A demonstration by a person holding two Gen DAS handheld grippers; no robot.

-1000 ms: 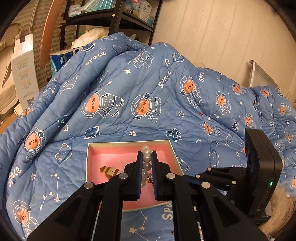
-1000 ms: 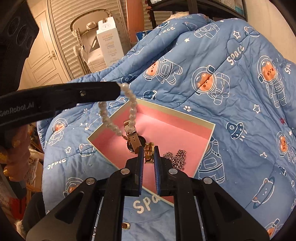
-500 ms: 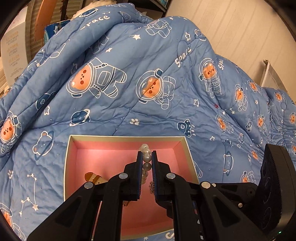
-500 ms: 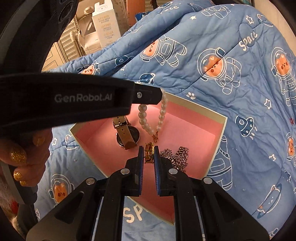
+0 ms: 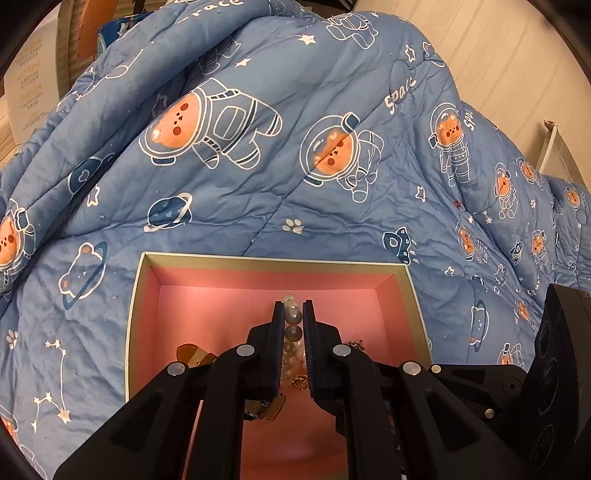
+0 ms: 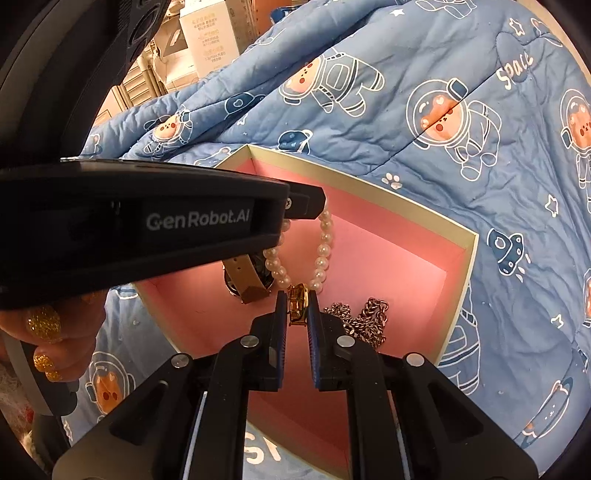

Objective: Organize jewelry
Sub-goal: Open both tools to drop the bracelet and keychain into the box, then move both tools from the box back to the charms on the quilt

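One box (image 6: 456,236); one watch (image 6: 248,281) — one pearl bracelet (image 6: 324,254); one chain (image 6: 364,318).

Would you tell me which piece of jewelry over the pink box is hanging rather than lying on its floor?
The pearl bracelet: it dangles as a loop from the left gripper, while the silver chain and watch lie on the box floor.

a rumpled blue astronaut-bear quilt (image 5: 295,155), a white printed carton (image 6: 208,35) behind it
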